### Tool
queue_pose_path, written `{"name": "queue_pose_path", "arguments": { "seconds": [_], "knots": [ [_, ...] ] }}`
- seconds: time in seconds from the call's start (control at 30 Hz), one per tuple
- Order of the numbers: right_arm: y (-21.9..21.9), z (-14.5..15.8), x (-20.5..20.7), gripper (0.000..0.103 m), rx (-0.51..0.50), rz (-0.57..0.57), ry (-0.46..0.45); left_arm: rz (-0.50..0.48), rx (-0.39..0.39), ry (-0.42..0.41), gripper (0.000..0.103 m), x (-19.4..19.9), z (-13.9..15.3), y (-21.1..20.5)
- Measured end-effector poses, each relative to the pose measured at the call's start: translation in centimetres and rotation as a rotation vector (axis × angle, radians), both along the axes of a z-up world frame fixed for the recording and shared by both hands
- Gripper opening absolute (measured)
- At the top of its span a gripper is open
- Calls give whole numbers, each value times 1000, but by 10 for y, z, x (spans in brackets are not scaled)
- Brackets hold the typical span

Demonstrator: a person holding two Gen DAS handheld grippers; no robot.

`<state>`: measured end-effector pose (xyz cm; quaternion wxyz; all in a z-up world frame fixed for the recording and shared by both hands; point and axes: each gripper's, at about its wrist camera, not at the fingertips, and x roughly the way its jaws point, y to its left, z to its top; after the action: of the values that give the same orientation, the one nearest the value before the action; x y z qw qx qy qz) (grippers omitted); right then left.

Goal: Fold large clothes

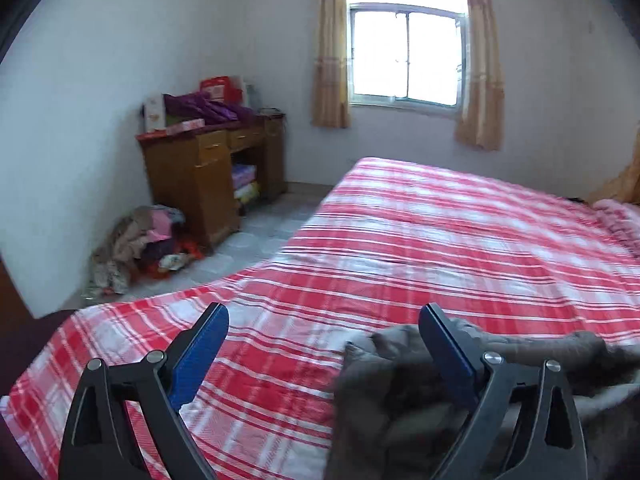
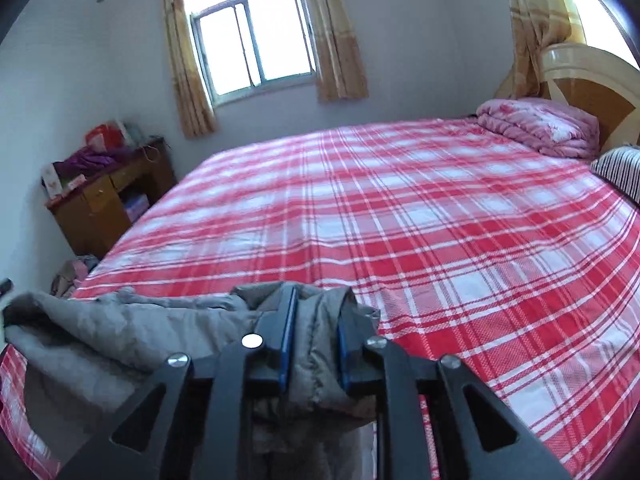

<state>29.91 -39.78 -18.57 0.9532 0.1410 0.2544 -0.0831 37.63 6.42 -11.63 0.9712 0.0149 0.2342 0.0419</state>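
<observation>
Big bed (image 2: pixel 400 208) with a red and white checked sheet (image 1: pixel 420 232) pulled fairly flat across the whole top. Grey padded coat (image 2: pixel 132 328) bunched up at the near edge, resting right on the sheet. Folded pink quilt (image 2: pixel 540 128) up at the far end by the headboard (image 2: pixel 592 80), striped pillow (image 2: pixel 620 172) just beside it. Down on the tiled floor (image 1: pixel 260 236) beside the bed: a wooden desk (image 1: pixel 208 176) against the wall and a messy heap of clothes (image 1: pixel 140 248) next to it.

White walls, bright curtained window (image 1: pixel 406 56), wooden desk (image 1: pixel 208 168), tiled floor (image 1: pixel 260 236).
</observation>
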Motion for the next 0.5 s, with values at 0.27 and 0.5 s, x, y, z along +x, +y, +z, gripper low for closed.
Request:
{"name": "queue_pose_path", "arguments": {
  "seconds": [0.27,0.5],
  "knots": [
    [13,16,0,95,-78,-60,-64,112,124,-85,96,-28,-13,-44],
    [111,8,22,95,-183,166,-10,30,363,-96,97,-18,-55,-130]
  ]
}}
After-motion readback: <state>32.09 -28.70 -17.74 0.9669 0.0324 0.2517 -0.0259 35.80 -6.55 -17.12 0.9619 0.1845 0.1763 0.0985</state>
